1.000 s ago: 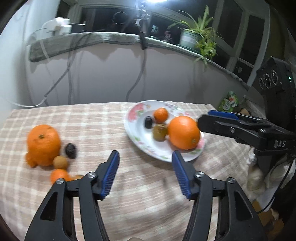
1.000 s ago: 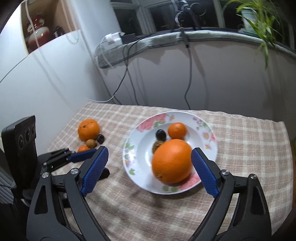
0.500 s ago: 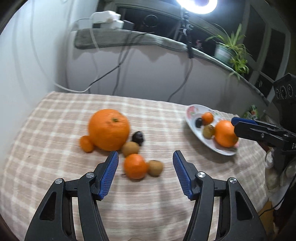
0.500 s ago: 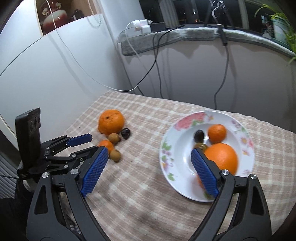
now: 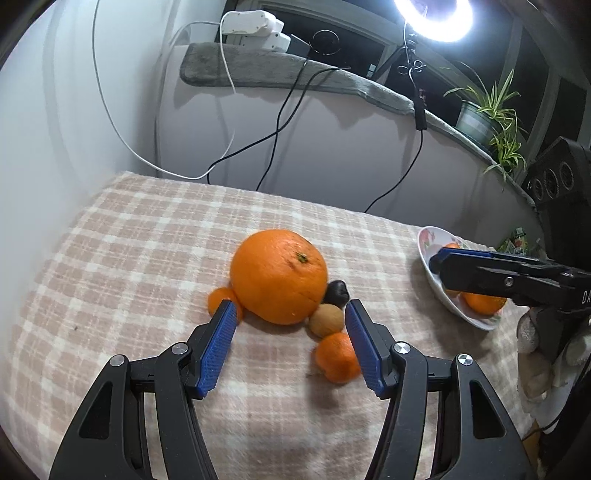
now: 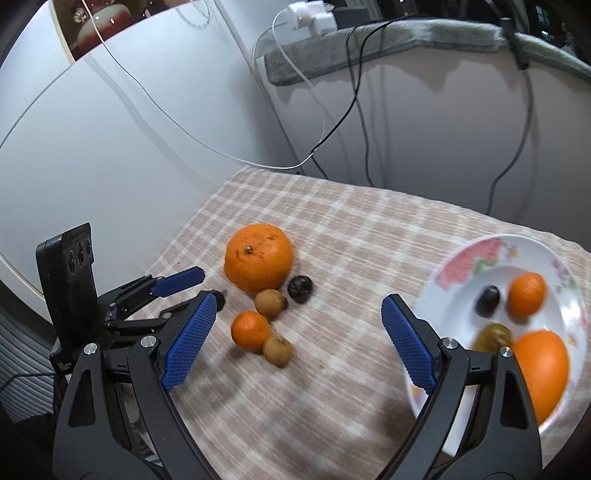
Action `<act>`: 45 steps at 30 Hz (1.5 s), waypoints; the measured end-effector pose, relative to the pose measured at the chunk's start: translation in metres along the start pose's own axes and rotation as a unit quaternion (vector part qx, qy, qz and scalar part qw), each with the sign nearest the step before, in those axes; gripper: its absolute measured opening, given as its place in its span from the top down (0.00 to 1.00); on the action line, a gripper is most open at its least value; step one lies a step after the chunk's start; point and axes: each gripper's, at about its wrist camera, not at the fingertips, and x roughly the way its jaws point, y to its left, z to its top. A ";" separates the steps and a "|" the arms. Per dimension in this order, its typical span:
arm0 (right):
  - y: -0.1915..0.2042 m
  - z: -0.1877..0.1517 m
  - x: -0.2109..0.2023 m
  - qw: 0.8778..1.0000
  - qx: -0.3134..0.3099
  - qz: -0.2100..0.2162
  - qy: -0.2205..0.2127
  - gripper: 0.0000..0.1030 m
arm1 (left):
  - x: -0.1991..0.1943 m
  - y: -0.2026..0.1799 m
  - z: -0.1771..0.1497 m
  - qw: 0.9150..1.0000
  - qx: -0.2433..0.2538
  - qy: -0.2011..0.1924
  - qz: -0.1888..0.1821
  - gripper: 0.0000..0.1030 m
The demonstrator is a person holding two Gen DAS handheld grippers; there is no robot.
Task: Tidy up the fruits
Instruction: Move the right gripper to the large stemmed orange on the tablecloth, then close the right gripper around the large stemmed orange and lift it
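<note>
Risk: big orange [image 5: 279,276] can roll and scatter small fruits touching it, if a blue pad bumps it.
Left gripper [image 5: 291,345]: half open, empty, just before big orange.
Right gripper [image 6: 295,341]: wide open, empty, between big orange and plate [image 6: 465,262].

— What do you see beyond my jaws?
— A checked tablecloth [image 5: 129,258] beneath them; ahead, a white wall [image 5: 332,147] with trailing cables [image 5: 280,122].
— And above?
— I note a grey padded ledge [image 5: 295,74], a lit ring light [image 5: 432,18], a potted plant [image 5: 484,110] and dark windows.
</note>
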 end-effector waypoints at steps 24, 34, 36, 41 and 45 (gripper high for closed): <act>0.012 0.033 0.099 0.994 0.031 0.064 0.081 0.13 | 0.032 0.017 0.014 0.999 -0.002 0.027 -0.029 0.41; 0.011 0.030 0.110 0.992 0.033 0.078 0.094 0.30 | 0.036 0.018 0.018 0.999 -0.005 0.026 -0.026 0.42; 0.011 0.030 0.109 0.992 0.035 0.079 0.093 0.32 | 0.036 0.017 0.018 0.999 -0.002 0.024 -0.022 0.41; 0.008 0.030 0.106 0.992 0.048 0.079 0.091 0.37 | 0.036 0.013 0.018 1.000 0.008 0.021 -0.012 0.42; 0.007 0.029 0.104 0.991 0.052 0.081 0.090 0.37 | 0.035 0.011 0.018 1.000 0.010 0.019 -0.007 0.42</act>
